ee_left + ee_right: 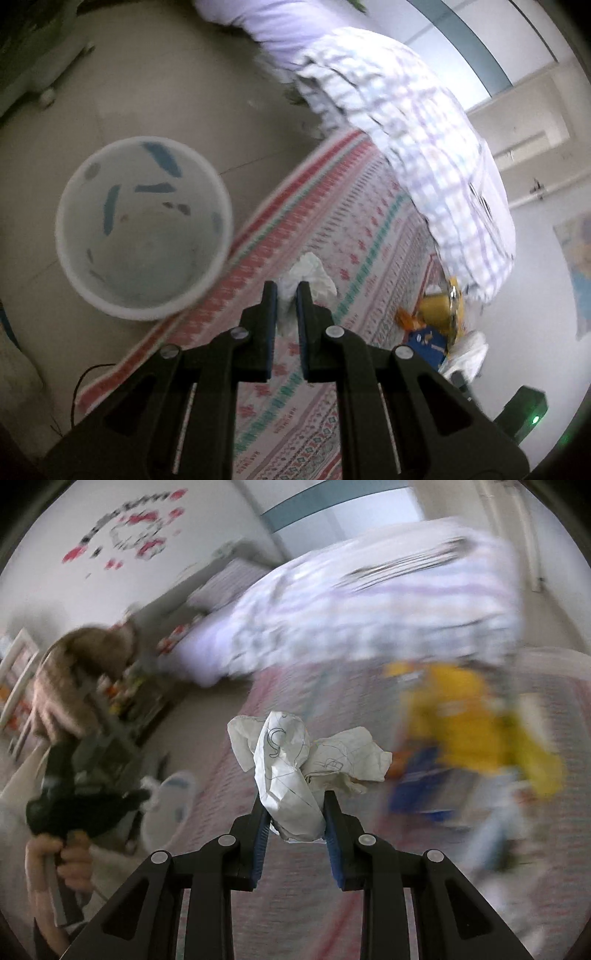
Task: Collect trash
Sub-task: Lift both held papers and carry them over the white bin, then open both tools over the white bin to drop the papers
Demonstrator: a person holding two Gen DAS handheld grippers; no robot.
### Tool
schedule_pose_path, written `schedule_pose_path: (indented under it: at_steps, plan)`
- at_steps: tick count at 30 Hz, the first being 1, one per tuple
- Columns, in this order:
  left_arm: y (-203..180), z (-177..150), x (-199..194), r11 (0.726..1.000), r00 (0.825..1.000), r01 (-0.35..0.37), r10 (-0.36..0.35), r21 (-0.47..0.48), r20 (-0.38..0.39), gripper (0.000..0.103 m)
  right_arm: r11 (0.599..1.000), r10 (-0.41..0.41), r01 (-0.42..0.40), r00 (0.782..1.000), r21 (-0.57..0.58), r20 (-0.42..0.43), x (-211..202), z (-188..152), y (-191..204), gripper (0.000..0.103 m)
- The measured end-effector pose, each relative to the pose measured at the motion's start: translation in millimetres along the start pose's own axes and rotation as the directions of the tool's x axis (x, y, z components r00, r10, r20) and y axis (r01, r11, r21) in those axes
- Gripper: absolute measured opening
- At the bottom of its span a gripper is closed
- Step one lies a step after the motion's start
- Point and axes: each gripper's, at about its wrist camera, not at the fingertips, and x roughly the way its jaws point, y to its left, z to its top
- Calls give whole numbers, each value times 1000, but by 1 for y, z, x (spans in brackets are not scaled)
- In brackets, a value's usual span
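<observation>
My left gripper (286, 290) is shut on a crumpled white tissue (314, 275), held above the patterned bedsheet (362, 229). A white bin (144, 229) with blue marks inside stands on the floor just left of the bed edge, up and to the left of the fingertips. My right gripper (293, 797) is shut on a crumpled white paper with pen scribbles (295, 760). The right wrist view also shows the bin (173, 801) low at the left, beside the other hand-held gripper. Yellow and blue wrappers (461, 720) lie blurred on the bed at right.
A checked quilt (406, 122) is heaped on the bed. Yellow, orange and blue packaging (436, 314) lies near the bed's far end. A person's hand (62, 860) grips the other tool's handle. A cluttered shelf (122, 690) stands along the wall, and a cable (88, 384) runs over the floor.
</observation>
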Motion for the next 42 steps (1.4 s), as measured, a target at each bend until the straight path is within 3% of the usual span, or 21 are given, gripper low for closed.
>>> schedule_pose_path:
  at_steps: [8,15,19,20,21,23,27,29,31,33,38,40,42]
  plan:
    - [77,37,-24,981,997,-33,46,-192,64,12,984,163,-170,980,-59,-112,87,-12,112,29]
    - [99,43,-14,976,998,-47,54,-211,29,12,970,210,-231,953,-76,-219,161,-15,180,30]
    - [106,49,-10,975,999,-42,45,-220,11,13,974,193,-216,950,-71,-247,187,-18,194,31]
    - [109,50,-9,971,999,-39,40,-236,1,25,975,186,-211,950,-72,-252,191,-19,200,31]
    - [112,51,-8,968,999,-34,33,-250,-6,47,976,178,-203,950,-75,-257,195,-19,202,31]
    - [119,51,-12,953,999,-47,50,-299,3,71,978,160,-189,952,-88,-262,202,-17,209,32]
    - [127,50,-24,942,996,-63,83,-330,44,71,980,127,-163,954,-113,-272,215,-17,216,33]
    - [134,49,-28,929,995,-66,89,-365,47,71,978,115,-158,951,-134,-285,224,-21,223,38]
    - [140,47,-29,915,995,-59,84,-398,46,71,978,96,-146,951,-152,-295,231,-24,230,55]
    - [144,44,-31,905,996,-51,78,-422,46,71,978,102,-149,952,-147,-290,232,-26,231,60]
    - [147,39,-38,880,991,-73,116,-470,63,71,980,109,-151,953,-131,-283,216,-29,221,62]
    - [139,36,-41,886,987,-87,138,-456,78,71,979,114,-153,957,-133,-267,200,-31,211,62]
    - [117,29,-46,910,981,-104,160,-401,109,71,979,110,-149,961,-141,-254,184,-32,201,63]
